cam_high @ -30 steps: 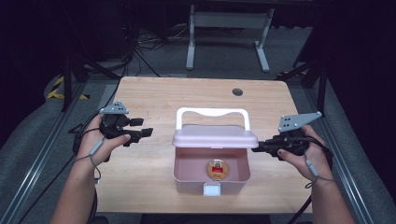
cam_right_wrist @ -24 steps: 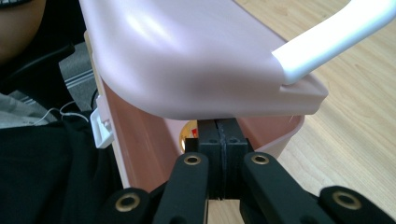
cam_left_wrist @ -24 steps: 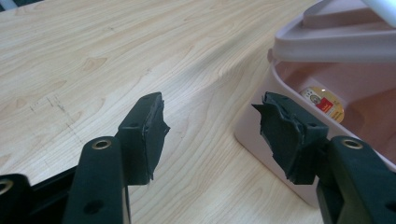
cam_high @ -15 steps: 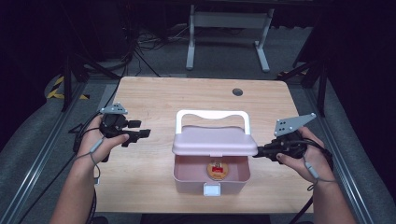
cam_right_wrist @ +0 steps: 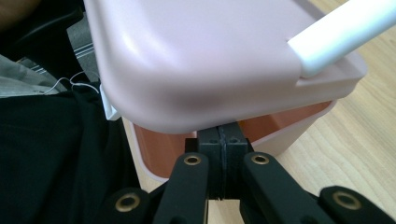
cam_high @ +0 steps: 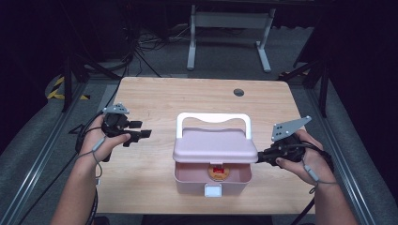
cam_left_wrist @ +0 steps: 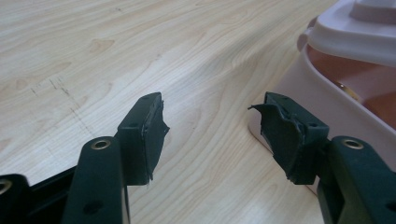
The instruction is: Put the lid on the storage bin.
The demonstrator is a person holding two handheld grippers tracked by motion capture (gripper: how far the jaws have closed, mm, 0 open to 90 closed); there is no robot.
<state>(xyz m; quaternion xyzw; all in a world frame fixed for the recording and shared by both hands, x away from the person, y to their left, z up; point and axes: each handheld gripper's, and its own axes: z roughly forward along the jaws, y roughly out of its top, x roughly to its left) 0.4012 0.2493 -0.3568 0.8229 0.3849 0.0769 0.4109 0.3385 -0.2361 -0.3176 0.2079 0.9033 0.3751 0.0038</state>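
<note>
A pink box [cam_high: 190, 180] with a white handle [cam_high: 213, 117] stands near the table's front edge. Its lid [cam_high: 215, 146] is tilted up at the front. A round gold and red thing [cam_high: 217, 172] lies inside. My right gripper [cam_high: 259, 158] is shut, and its tips sit under the lid's right edge. In the right gripper view the shut jaws [cam_right_wrist: 225, 135] touch the underside of the lid [cam_right_wrist: 196, 56], above the box wall [cam_right_wrist: 289, 133]. My left gripper [cam_high: 144, 129] hovers open to the left of the box. Between its jaws [cam_left_wrist: 210, 126] is bare table, with the box [cam_left_wrist: 322, 100] just beside the right fingertip.
The wooden table [cam_high: 159, 98] has a round cable hole [cam_high: 238, 92] at the back right. A white latch [cam_high: 212, 190] sits on the box's front. Behind the table stands a grey metal frame [cam_high: 230, 21] on a dark floor with cables.
The lid's front edge has come down a little and covers more of the box's inside. My right gripper has shifted slightly with it. The left gripper has stayed put.
</note>
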